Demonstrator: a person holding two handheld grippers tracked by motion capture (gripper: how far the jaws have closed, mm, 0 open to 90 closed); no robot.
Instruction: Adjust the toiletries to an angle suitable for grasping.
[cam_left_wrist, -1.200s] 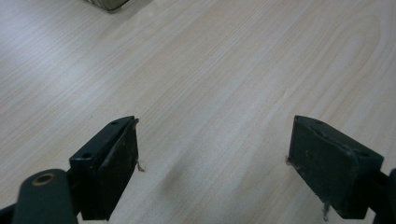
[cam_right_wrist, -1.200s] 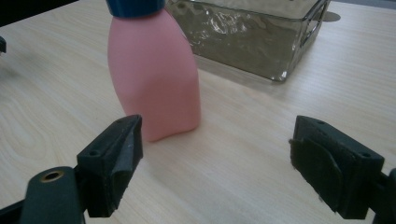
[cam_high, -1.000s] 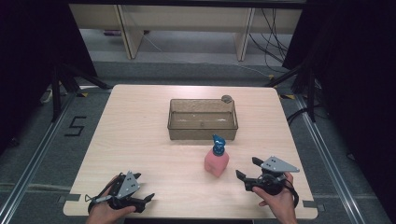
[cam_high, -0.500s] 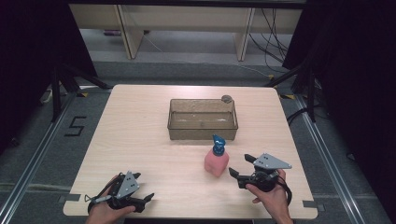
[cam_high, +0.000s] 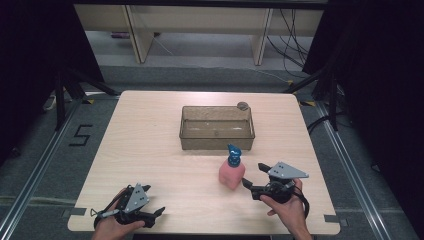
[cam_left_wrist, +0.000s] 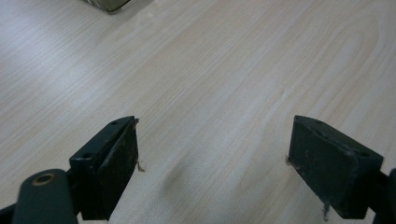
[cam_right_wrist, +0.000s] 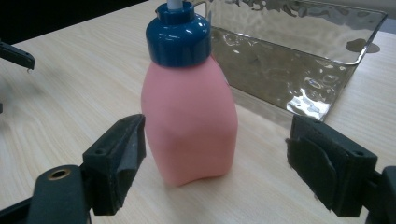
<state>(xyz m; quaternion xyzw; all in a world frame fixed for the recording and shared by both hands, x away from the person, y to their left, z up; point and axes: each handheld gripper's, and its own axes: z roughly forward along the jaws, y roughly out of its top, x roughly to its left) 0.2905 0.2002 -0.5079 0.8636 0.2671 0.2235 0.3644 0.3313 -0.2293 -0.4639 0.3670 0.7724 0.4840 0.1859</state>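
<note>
**Right gripper at the pink bottle, jaws wide, no contact**

The pink squat plastic bottle with a blue screw cap (cam_high: 232, 170) stands upright on the pale wood-grain table (cam_high: 150, 140), just in front of the near wall of the clear rectangular plastic tub (cam_high: 217, 128) and apart from it; in the right gripper view the bottle (cam_right_wrist: 189, 98) sits ahead of the jaws and between their lines, its base on the table; the top of its cap is cut off by the upper edge, so the white nozzle is barely made out.

The right gripper (cam_high: 253, 176) lies low just to the right of the bottle, jaws spread and clear of the bottle on both sides; it grasps nothing; daylight shows between each pad and the pink wall; how far the bottle lies ahead of the pads cannot be judged.

The left gripper (cam_high: 159, 214) rests at the near left corner of the table, well apart from the bottle; in its own view the jaws stand released over bare wood; a corner of the tub (cam_left_wrist: 108, 4) is cut off at the top edge.

A small round dark object (cam_high: 242, 105) sits at the tub's far right corner; too small to identify; the tub's contents cannot be made out through the rippled wall (cam_right_wrist: 299, 60).
</note>
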